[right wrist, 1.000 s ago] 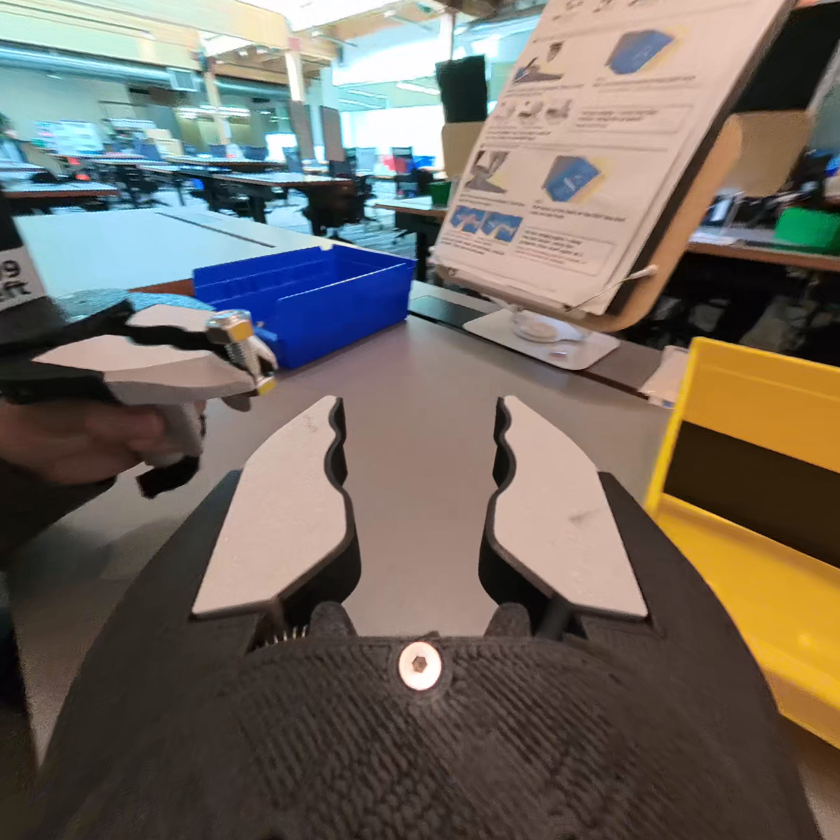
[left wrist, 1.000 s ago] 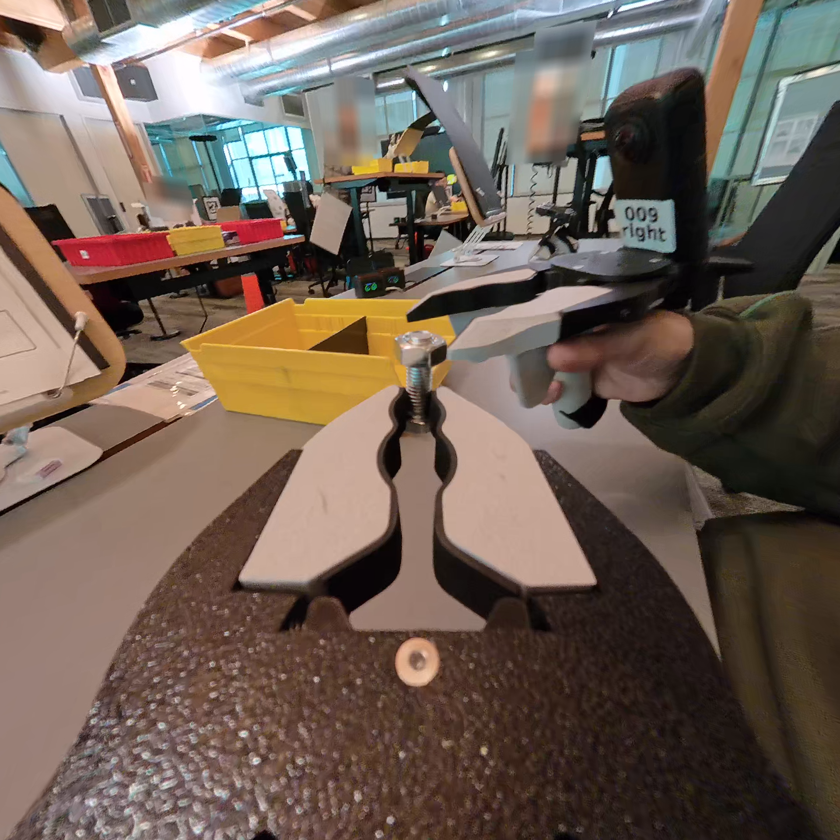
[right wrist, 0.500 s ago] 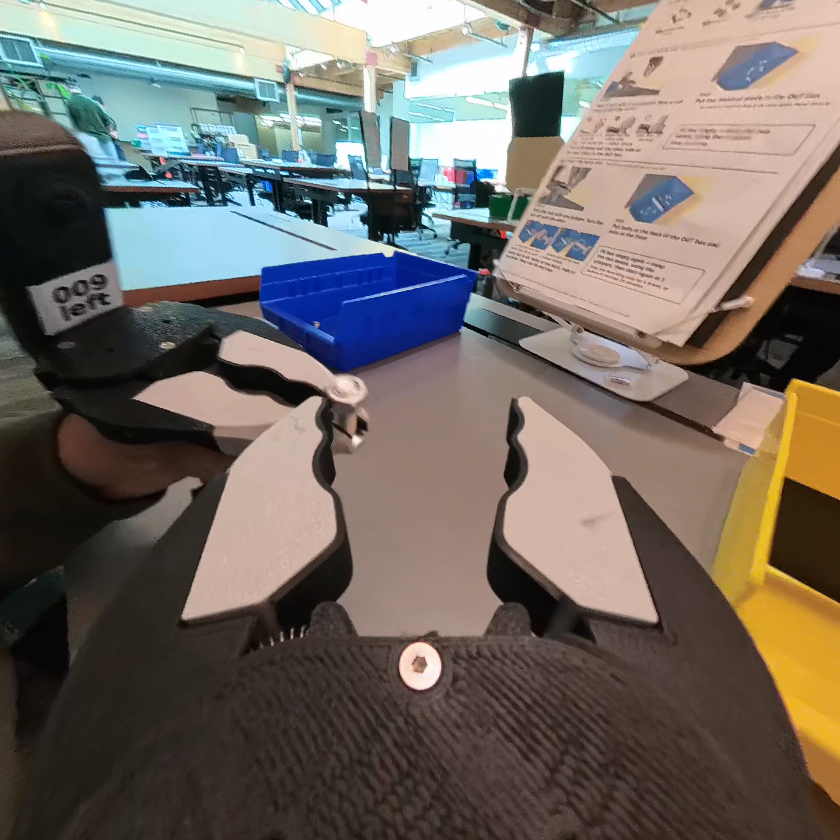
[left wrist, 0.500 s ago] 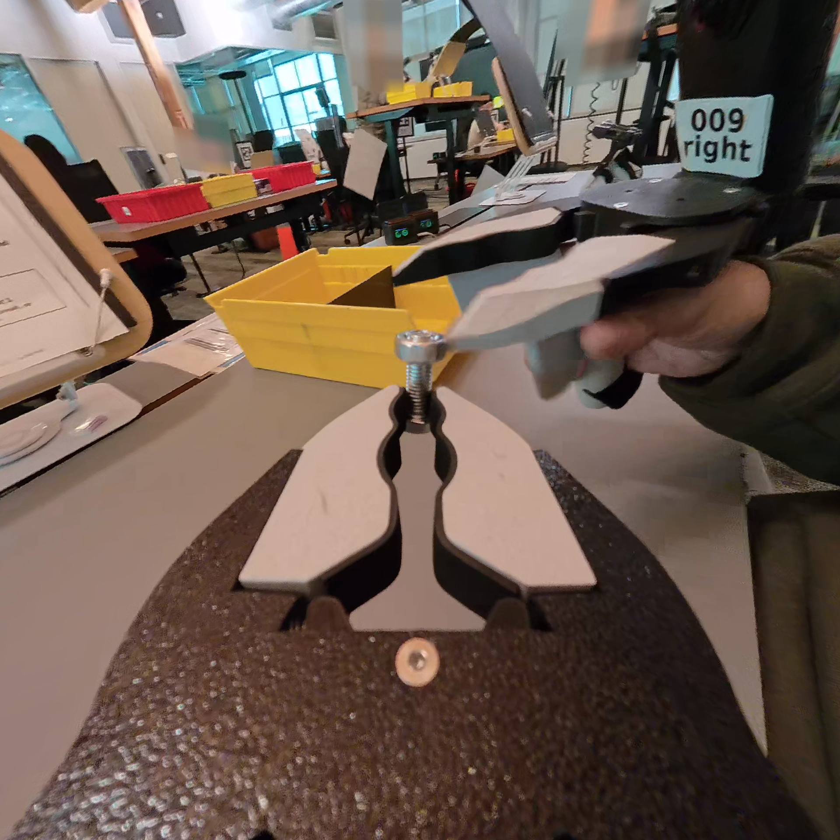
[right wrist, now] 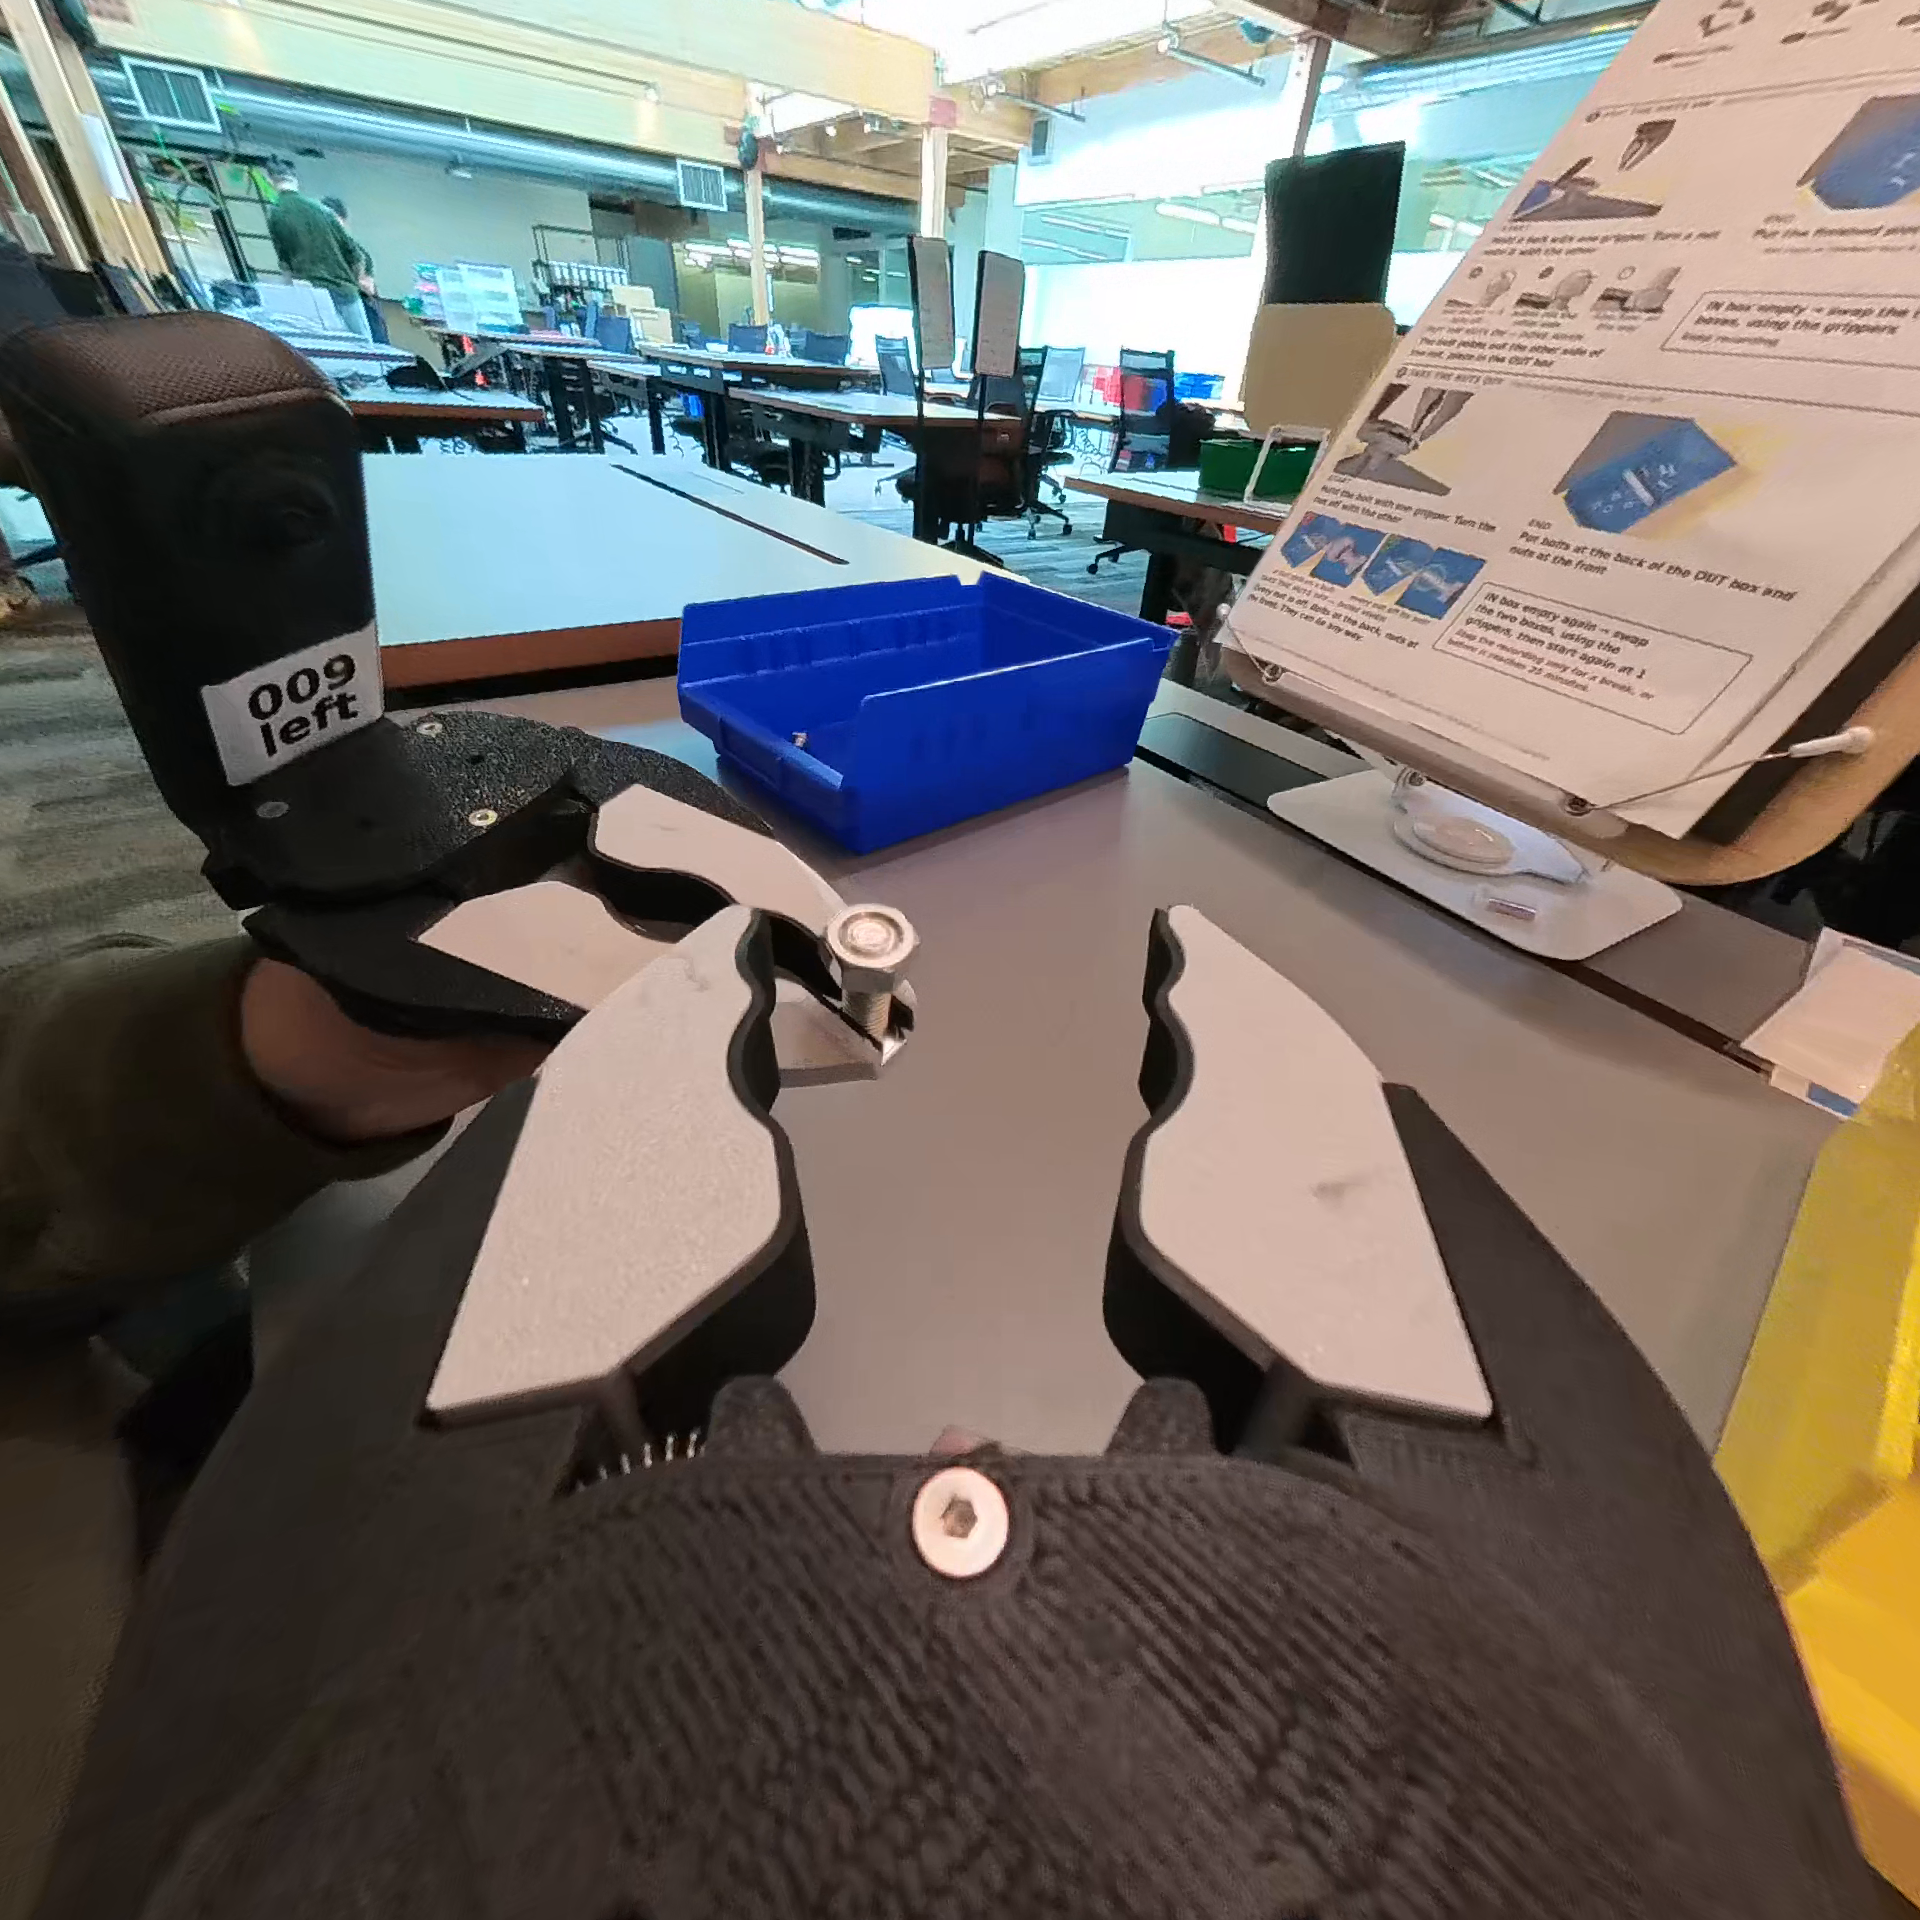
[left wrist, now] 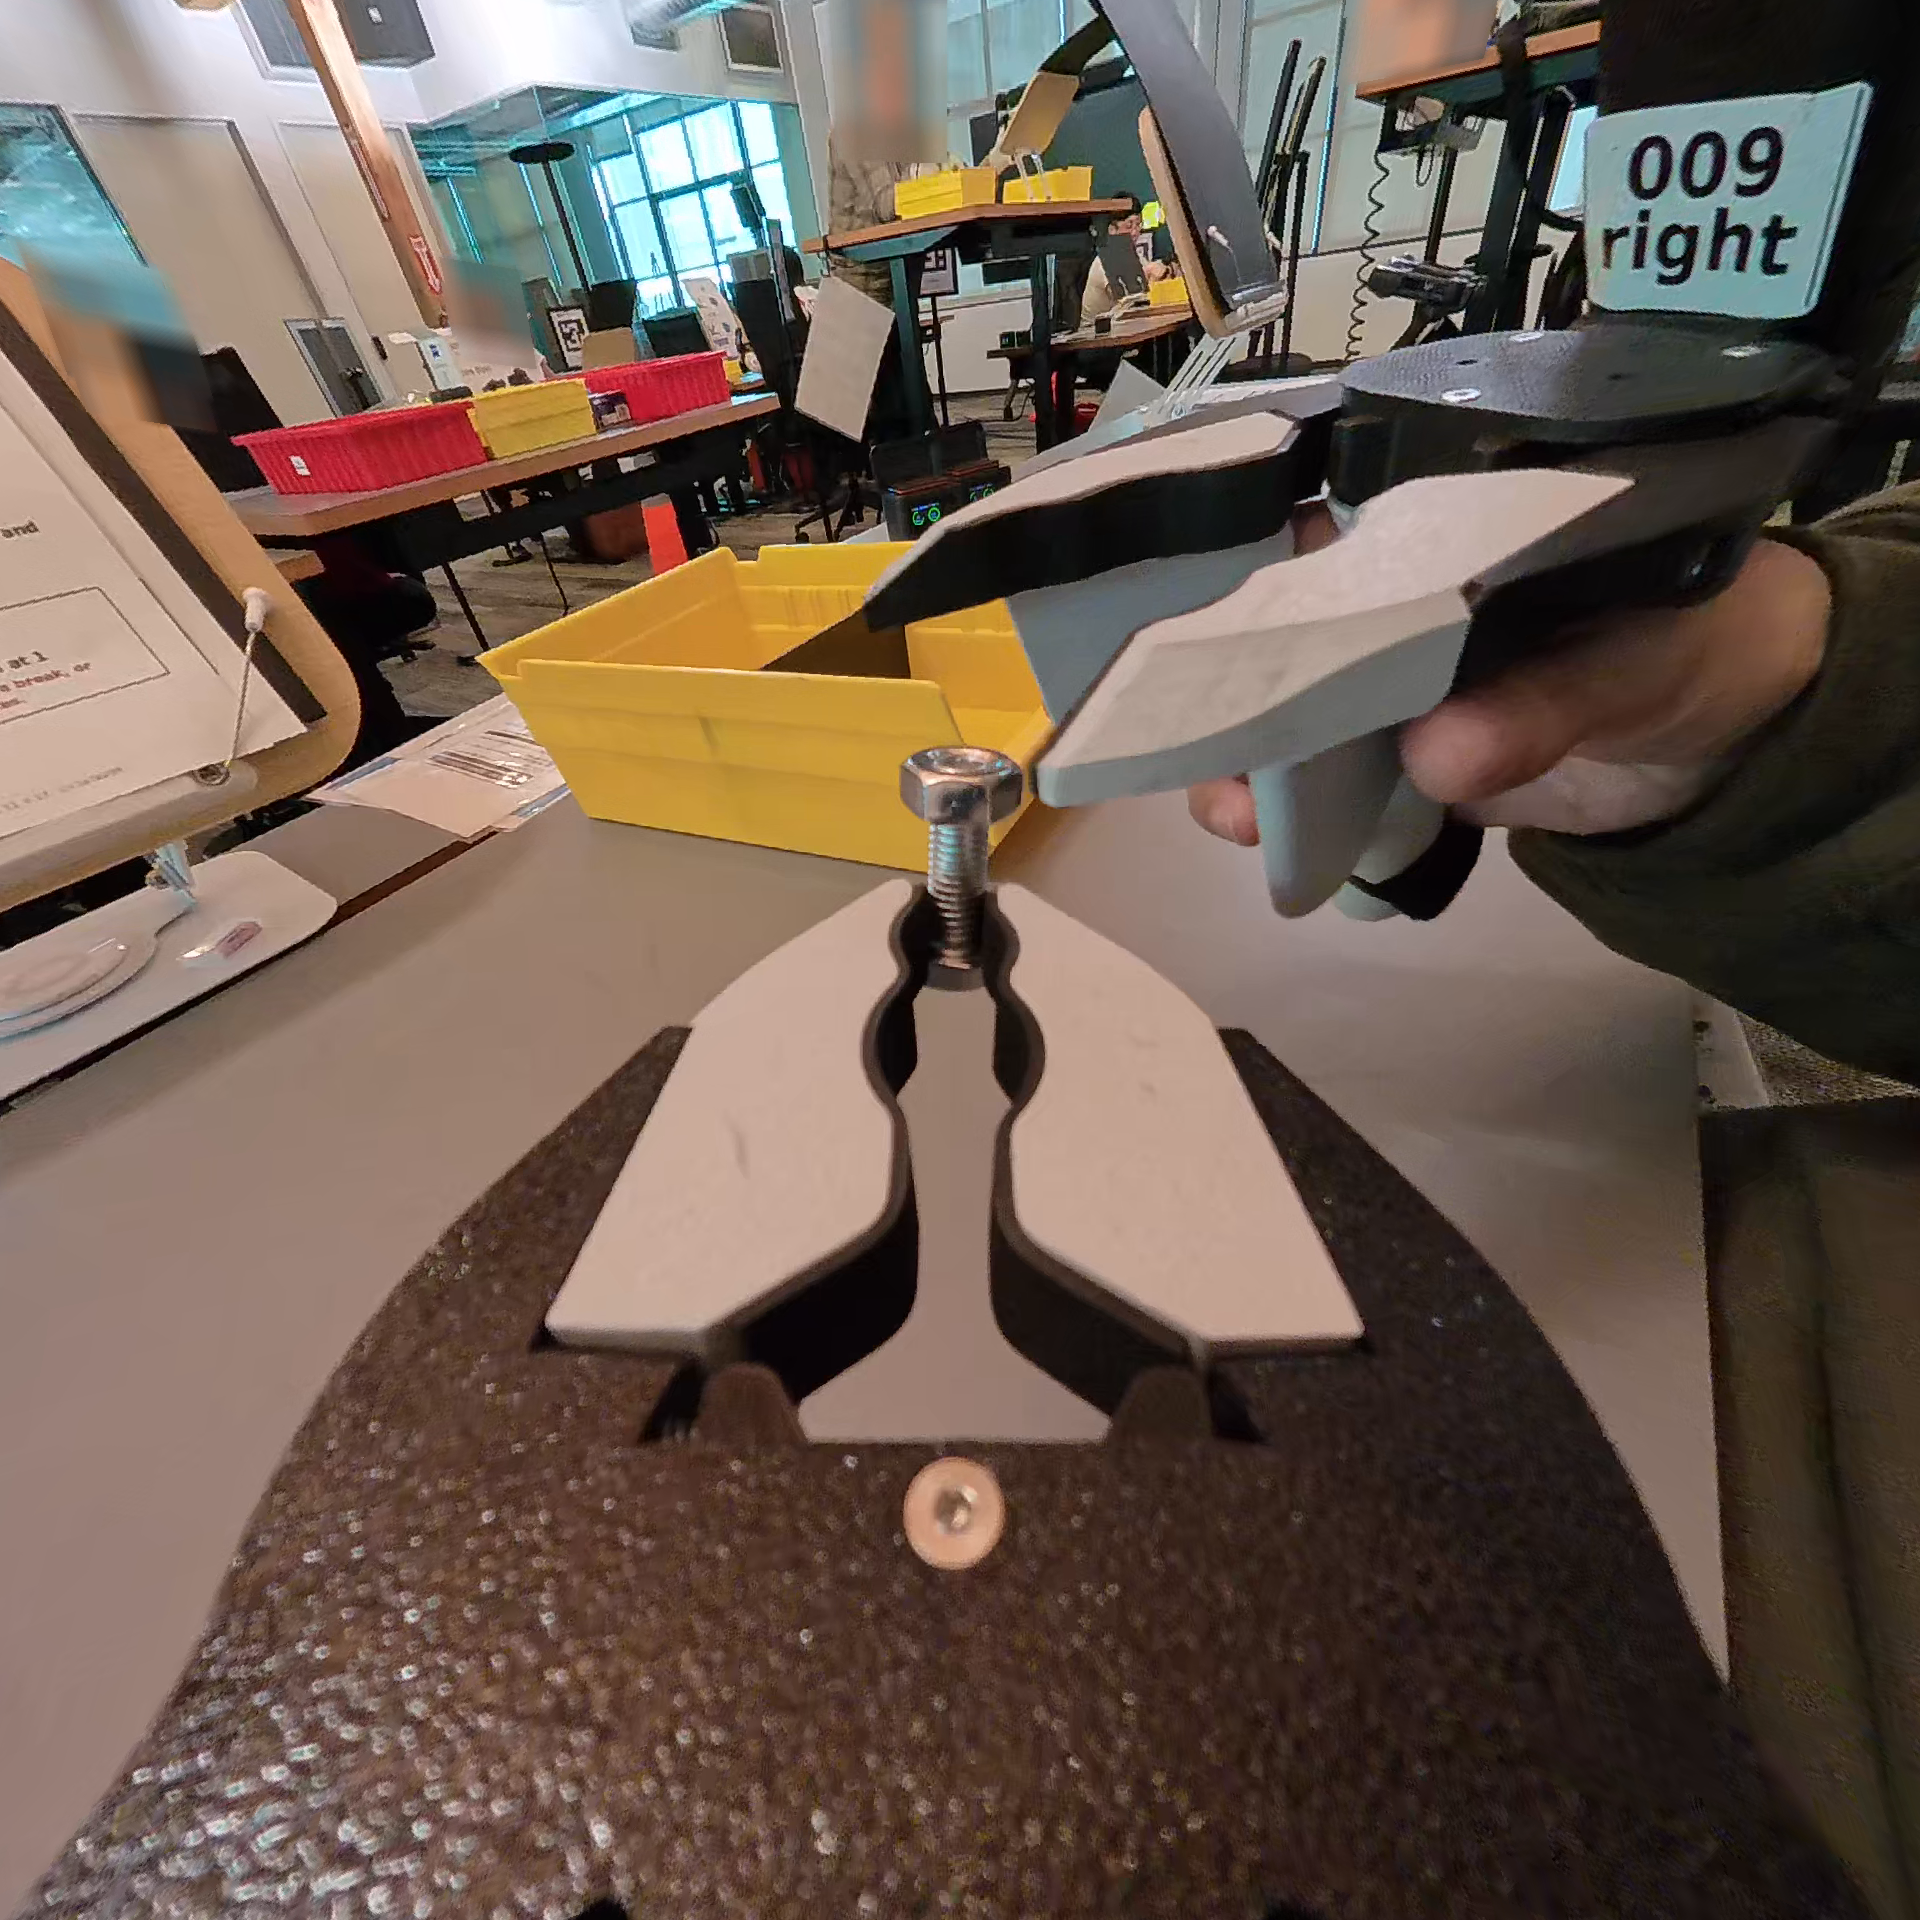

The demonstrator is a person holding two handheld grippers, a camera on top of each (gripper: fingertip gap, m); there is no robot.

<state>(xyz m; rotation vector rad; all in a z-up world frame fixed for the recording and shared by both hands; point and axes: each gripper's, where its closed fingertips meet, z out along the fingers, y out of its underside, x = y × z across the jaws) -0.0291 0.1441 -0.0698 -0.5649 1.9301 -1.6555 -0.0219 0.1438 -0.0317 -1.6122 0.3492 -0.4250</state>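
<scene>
Hex bolt [left wrist: 954, 831] stands upright, threads pinched at the tips of the left gripper [left wrist: 954, 940], jaws nearly closed on it; right gripper [right wrist: 961, 997], jaws wide and seemingly empty, hovers just beside its head above the bench [left wrist: 364, 1039]; yellow bin [left wrist: 727, 727] behind, blue bin [right wrist: 925, 707] well apart.

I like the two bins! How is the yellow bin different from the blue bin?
The yellow bin is yellow and has a dark divider standing in it; the blue bin is blue, with only one tiny metal piece visible inside. The yellow bin sits nearer the right gripper, which is open; the blue bin sits beyond the left gripper, shut on a bolt. Both are open-topped plastic bins on the grey table.
</scene>
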